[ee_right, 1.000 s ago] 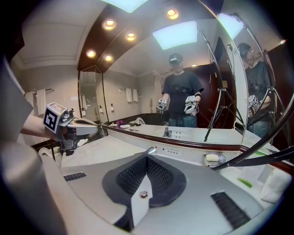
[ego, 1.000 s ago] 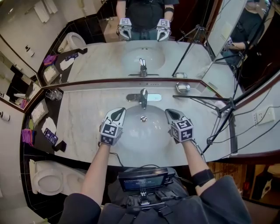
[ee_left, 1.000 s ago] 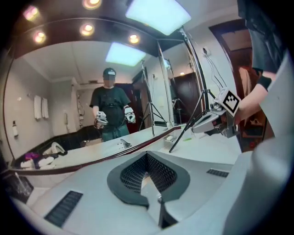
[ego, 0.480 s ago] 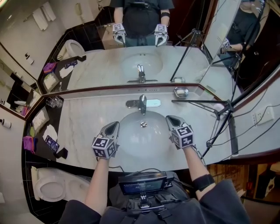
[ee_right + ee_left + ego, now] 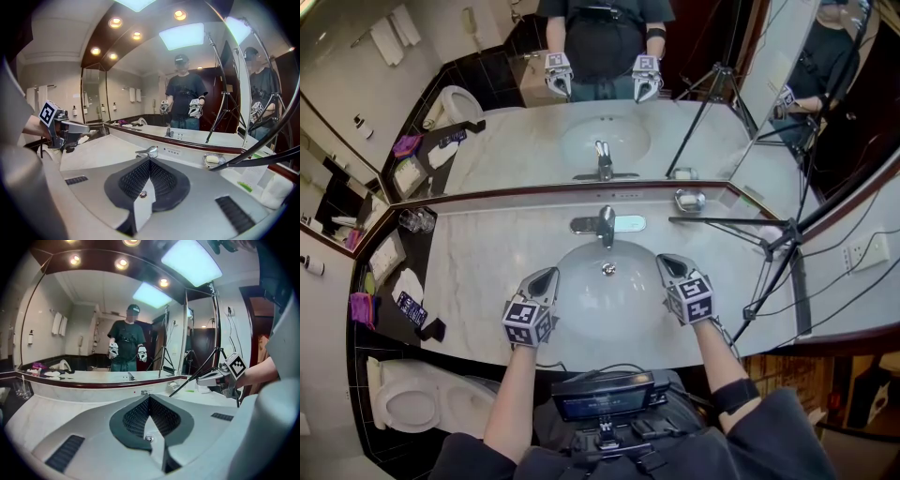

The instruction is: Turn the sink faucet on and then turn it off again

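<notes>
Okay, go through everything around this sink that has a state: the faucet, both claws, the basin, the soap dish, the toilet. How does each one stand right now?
Faucet: off, no water running.
Left claw: shut, nothing in it.
Right claw: shut, nothing in it.
Basin: no standing water.
Soap dish: holds a bar of soap.
Toilet: lid up.

A soap dish (image 5: 689, 199) is parked on the counter (image 5: 478, 272) right by the mirror (image 5: 516, 141), a tripod (image 5: 794, 228) is set up at the right, and a toilet (image 5: 398, 398) can be seen lower left.
</notes>
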The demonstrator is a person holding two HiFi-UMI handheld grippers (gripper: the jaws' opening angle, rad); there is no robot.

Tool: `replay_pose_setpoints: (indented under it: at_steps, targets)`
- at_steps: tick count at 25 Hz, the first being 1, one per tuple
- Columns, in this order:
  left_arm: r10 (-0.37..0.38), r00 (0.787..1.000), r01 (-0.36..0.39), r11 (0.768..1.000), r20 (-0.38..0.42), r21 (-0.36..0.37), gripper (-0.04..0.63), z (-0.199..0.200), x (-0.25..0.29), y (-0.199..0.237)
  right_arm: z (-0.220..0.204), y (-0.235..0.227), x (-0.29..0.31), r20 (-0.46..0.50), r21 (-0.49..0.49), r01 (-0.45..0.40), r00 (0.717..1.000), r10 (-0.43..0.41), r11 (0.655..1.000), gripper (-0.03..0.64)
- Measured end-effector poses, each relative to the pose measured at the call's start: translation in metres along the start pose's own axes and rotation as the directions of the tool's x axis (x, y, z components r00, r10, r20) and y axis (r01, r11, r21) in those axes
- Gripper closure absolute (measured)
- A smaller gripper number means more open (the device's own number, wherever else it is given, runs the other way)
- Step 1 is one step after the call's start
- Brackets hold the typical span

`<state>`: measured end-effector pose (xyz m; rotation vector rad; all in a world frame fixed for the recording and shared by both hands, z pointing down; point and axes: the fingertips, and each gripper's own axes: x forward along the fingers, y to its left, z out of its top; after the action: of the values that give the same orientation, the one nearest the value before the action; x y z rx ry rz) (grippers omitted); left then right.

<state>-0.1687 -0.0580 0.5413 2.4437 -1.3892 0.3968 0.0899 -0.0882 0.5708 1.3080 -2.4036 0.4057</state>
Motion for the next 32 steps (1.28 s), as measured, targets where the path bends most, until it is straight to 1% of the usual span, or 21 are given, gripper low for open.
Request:
replay_pose_setpoints:
  at_steps: [2,4,6,7,10,15,18,20,21,24,27,28,29,32]
  targets:
    - [0.003,1.0,-0.003,1.0,0.004,-0.006,0.595,0.001,0.0,0.001,-0.001,0.003,0.002,-0.015,-0.041,0.004,1.0,-0.005,0.999,0.597]
    - [0.006,1.0,-0.006,1.0,0.007,-0.007,0.595,0.001,-0.001,0.003,0.0,0.008,0.003,-0.038,-0.108,0.015,0.999,-0.02,0.994,0.597]
    - [0.011,1.0,-0.011,1.0,0.007,-0.003,0.595,0.002,0.0,0.005,0.0,0.01,0.007,-0.052,-0.213,0.035,0.998,-0.047,0.976,0.597]
    - [0.013,1.0,-0.013,1.0,0.006,-0.002,0.595,0.002,0.001,0.005,0.0,0.01,0.01,-0.056,-0.273,0.046,0.996,-0.063,0.961,0.597]
    - [0.021,1.0,-0.021,1.0,0.003,0.0,0.595,-0.001,0.001,0.002,-0.006,0.011,0.021,-0.062,-0.423,0.054,0.994,-0.089,0.904,0.594]
    - [0.045,0.999,-0.045,0.999,-0.005,0.009,0.595,-0.009,0.001,0.006,-0.011,0.024,0.052,-0.081,-0.59,-0.01,0.996,-0.047,0.807,0.524]
    - [0.052,0.999,-0.052,0.999,-0.011,0.01,0.595,-0.012,0.003,0.009,-0.013,0.031,0.074,-0.093,-0.685,-0.045,0.995,-0.026,0.727,0.461]
    - [0.055,0.998,-0.055,0.998,-0.015,0.019,0.595,-0.013,0.005,0.012,-0.012,0.035,0.089,-0.1,-0.738,-0.064,0.995,-0.016,0.672,0.451]
    - [0.057,0.998,-0.057,0.998,-0.017,0.022,0.595,-0.014,0.006,0.013,-0.012,0.035,0.096,-0.103,-0.76,-0.07,0.995,-0.013,0.647,0.426]
    - [0.062,0.998,-0.061,0.998,-0.022,0.025,0.595,-0.015,0.011,0.016,-0.007,0.037,0.119,-0.101,-0.805,-0.077,0.995,-0.008,0.589,0.411]
    - [0.067,0.997,-0.066,0.997,-0.026,0.029,0.595,-0.016,0.015,0.02,-0.007,0.038,0.142,-0.107,-0.834,-0.087,0.994,-0.005,0.545,0.41]
    - [0.067,0.997,-0.066,0.997,-0.027,0.029,0.595,-0.016,0.017,0.021,-0.008,0.039,0.15,-0.113,-0.842,-0.094,0.994,-0.003,0.531,0.4]
    - [0.068,0.997,-0.067,0.997,-0.027,0.028,0.595,-0.016,0.019,0.022,-0.009,0.04,0.157,-0.12,-0.849,-0.103,0.993,0.0,0.518,0.385]
    - [0.073,0.997,-0.073,0.997,-0.016,0.018,0.595,-0.013,0.024,0.027,-0.01,0.043,0.176,-0.128,-0.868,-0.116,0.992,0.008,0.483,0.385]
